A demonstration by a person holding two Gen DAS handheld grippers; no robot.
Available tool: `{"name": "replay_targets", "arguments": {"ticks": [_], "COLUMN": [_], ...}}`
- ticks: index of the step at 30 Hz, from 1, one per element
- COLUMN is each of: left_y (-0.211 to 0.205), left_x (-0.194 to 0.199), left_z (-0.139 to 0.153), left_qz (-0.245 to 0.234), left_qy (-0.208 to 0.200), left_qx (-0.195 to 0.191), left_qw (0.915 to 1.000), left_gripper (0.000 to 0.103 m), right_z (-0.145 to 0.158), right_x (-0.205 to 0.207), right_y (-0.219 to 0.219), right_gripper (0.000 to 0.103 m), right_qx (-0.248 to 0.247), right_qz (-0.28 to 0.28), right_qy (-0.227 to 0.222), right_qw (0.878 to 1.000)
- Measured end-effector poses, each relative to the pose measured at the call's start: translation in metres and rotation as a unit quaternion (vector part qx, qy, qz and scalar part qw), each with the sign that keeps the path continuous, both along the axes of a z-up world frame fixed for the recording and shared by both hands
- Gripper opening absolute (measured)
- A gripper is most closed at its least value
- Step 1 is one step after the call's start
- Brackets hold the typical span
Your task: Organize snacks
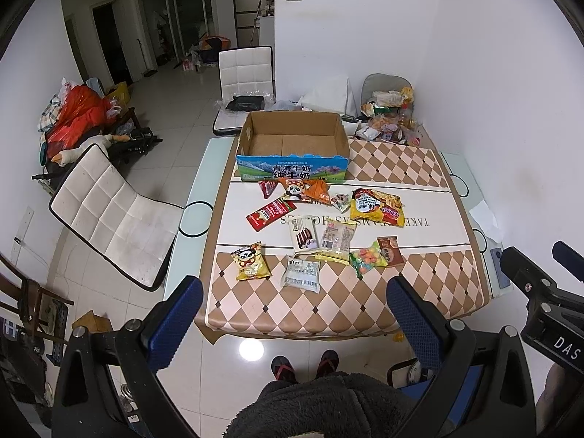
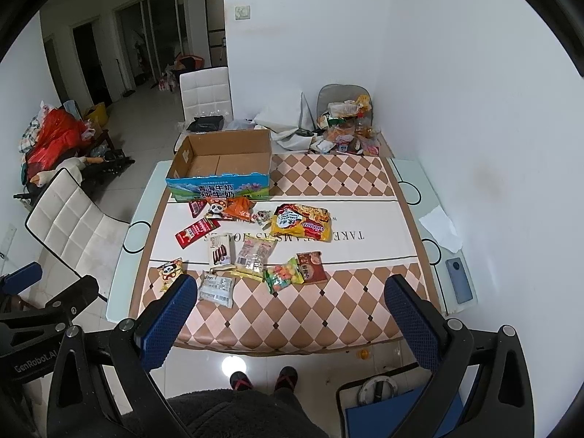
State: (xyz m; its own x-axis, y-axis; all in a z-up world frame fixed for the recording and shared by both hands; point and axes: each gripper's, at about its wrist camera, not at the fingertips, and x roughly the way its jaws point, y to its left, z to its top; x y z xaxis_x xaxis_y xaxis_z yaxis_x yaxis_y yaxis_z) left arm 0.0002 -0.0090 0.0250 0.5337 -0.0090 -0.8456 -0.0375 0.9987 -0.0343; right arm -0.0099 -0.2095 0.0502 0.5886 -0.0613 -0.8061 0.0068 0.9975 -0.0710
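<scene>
Snack packets (image 1: 330,233) lie scattered before empty cardboard box (image 1: 292,142).

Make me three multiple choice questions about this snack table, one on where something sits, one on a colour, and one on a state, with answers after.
1. Where is the cardboard box relative to the scattered snacks?
A. On the floor
B. At the far side of the table, behind them
C. On the white chair

2. What colour is the large noodle packet right of the pile?
A. Mainly yellow
B. Mainly purple
C. Mainly black

3. What state is the left hand-held gripper in?
A. Shut on a snack
B. Open, holding nothing
C. Shut on the box

Answers:
1 B: the box stands on the table beyond the snacks, open and empty.
2 A: its wrapper is yellow with red print.
3 B: its blue fingers stand wide apart above the near table edge, as do those of the right hand-held gripper.
</scene>
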Motion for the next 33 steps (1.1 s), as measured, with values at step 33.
{"name": "replay_targets", "arguments": {"ticks": [33], "left_y": [0.003], "left_x": [0.014], "left_z": [0.004], "left_qz": [-0.009], "left_qy": [-0.015], "left_qx": [0.001], "left_qw": [0.9998], "left_gripper": [0.103], "right_z": [0.003], "right_x": [0.006], "right_y": [0.009], "right_gripper": [0.103], "right_qx": [0.004], "right_qz": [-0.002], "right_qy": [0.001], "right_qw": [1.000]}}
